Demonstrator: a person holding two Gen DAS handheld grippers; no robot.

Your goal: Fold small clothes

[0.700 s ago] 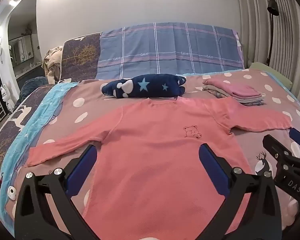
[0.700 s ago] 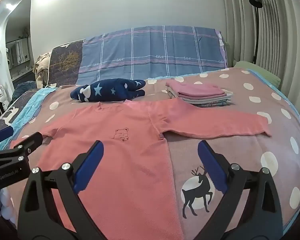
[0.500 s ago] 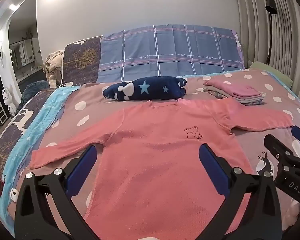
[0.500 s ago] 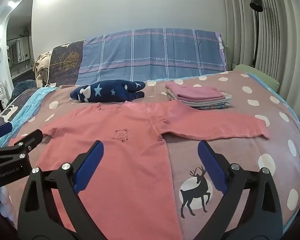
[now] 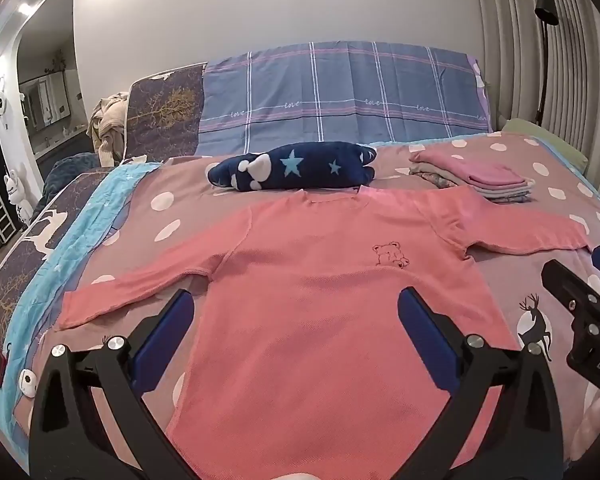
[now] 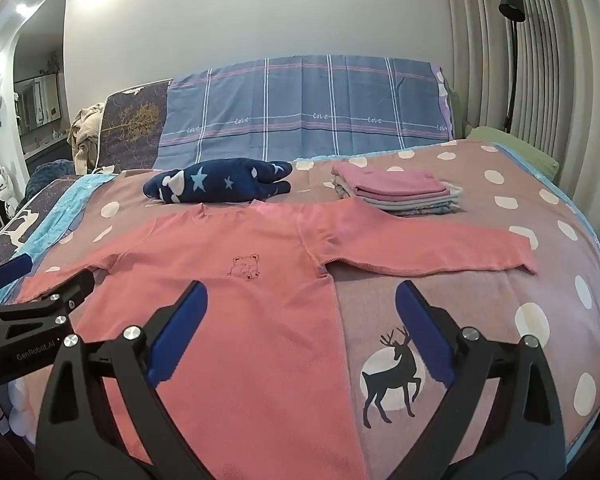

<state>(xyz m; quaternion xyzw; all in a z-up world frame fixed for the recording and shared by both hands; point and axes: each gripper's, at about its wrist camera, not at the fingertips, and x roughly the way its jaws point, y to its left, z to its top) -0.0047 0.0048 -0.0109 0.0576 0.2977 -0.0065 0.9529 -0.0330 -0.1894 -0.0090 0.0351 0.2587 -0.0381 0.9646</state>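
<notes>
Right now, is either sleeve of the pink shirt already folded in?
No, the pink shirt lies flat on the bed with both sleeves spread out.

Home bedroom: bed, pillow.

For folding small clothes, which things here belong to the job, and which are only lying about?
Job:
coral shirt, spread flat
folded stack
left tongs, open
right tongs, open

Lying about:
navy star bundle
plaid cover
floor lamp
dotted blanket, under all
</notes>
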